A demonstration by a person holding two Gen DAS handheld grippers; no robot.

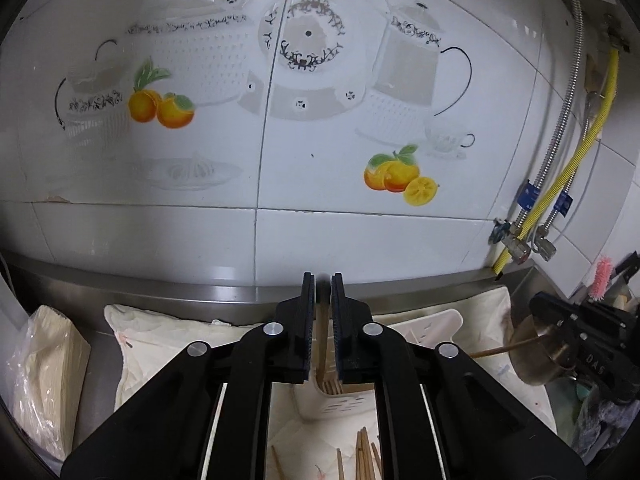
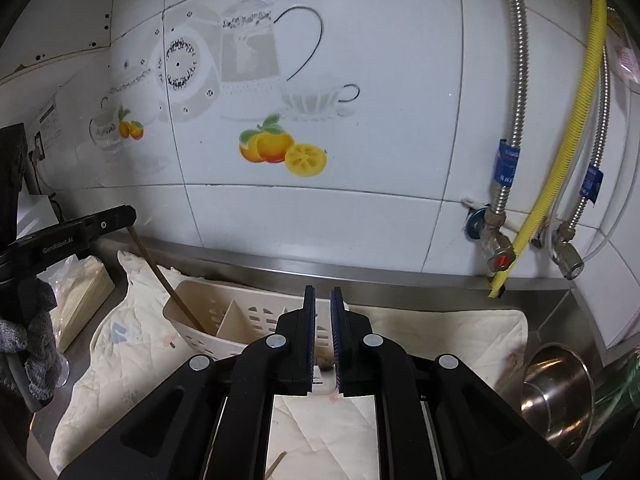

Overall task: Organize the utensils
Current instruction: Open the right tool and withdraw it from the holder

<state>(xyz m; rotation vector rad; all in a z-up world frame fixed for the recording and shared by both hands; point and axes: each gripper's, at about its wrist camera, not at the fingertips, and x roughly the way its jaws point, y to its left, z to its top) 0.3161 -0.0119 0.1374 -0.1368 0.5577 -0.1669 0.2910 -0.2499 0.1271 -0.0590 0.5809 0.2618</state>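
Slotting step: chopsticks are going into the caddy (image 2: 256,312), white and slotted, lying on the cream cloth (image 1: 180,344) at the far side of the worktop.
Left gripper (image 1: 323,280): pressed together, pinching a chopstick (image 1: 322,332); its lower end sits in the caddy's left compartment.
Right gripper (image 2: 323,292): nearly closed, pinching a second chopstick (image 1: 500,350) that points left toward the caddy and is not yet inside.
Remaining: loose chopsticks (image 1: 364,452) lie on the near cloth, so I judge the job is early to midway.
Next move: probably let the left stick drop, then tilt the right one upright over an open compartment.
Edges: tiled wall (image 1: 320,232) just beyond the caddy; steel bowl (image 2: 560,392) on the right; bagged stack (image 1: 44,368) on the left.
Room: open cloth on the near side; approach from above.
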